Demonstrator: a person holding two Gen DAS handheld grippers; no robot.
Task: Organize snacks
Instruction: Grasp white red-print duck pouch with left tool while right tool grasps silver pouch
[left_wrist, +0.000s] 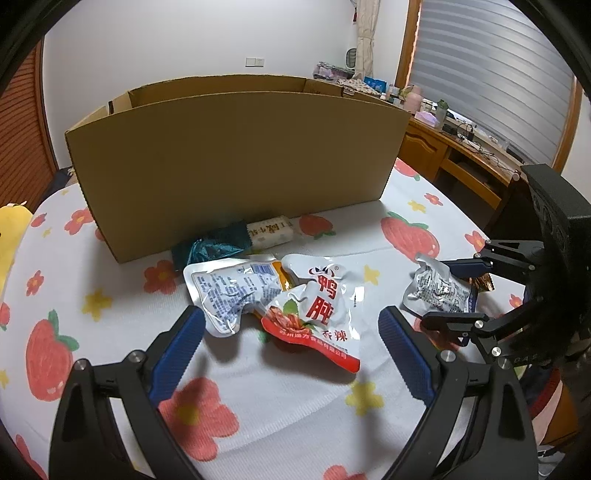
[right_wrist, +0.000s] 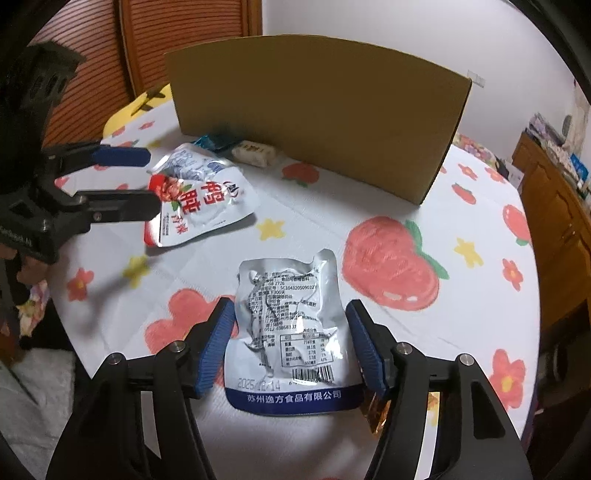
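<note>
Your right tool straddles the silver pouch, which lies flat on the counter between its blue pads. The pads sit just beside the pouch edges, and the blur leaves it unclear whether they press, so count the pouch as not gripped. Only the right wrist view shows its printed back, its blue bottom band and a gold wrapper under the right pad.

Your left tool is spread wide and empty, with the red-and-white pouch ahead between its fingers. Only that view shows a second silver pouch tucked under it, then a teal packet and a cream bar against the cardboard box. It also shows the box standing open-topped.
</note>
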